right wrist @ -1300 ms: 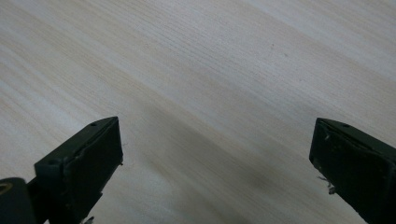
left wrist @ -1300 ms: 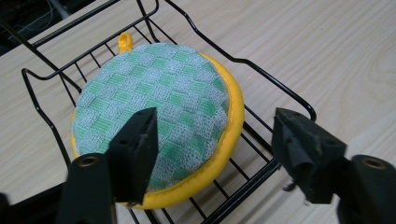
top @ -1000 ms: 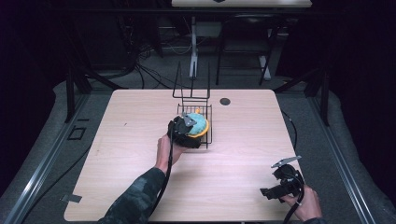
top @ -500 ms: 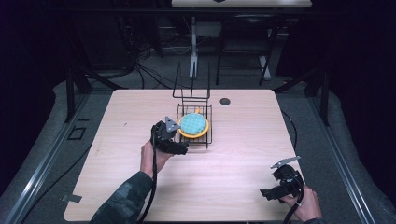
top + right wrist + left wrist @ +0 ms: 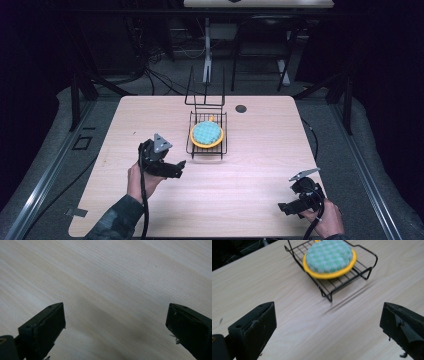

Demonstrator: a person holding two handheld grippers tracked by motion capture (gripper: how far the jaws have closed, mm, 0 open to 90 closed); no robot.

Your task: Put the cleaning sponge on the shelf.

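step: judging placement done, nothing pending | left gripper (image 5: pixel 175 167) hovering with jaws wide, empty, at 8 o'clock of wire rack (image 5: pixel 222 149) | yellow-rimmed green pad (image 5: pixel 207 133) lying on rack | right gripper (image 5: pixel 286 207) resting wide, empty, at 5 o'clock

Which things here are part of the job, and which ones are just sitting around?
Probably part of the job:
- round green-checked pad with yellow rim
- black wire rack holding it
- left gripper, open, nearby

Just there:
- small dark round spot on the wooden table
- right gripper, open

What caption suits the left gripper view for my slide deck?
Open left gripper facing a green-and-yellow round pad on a black wire rack.
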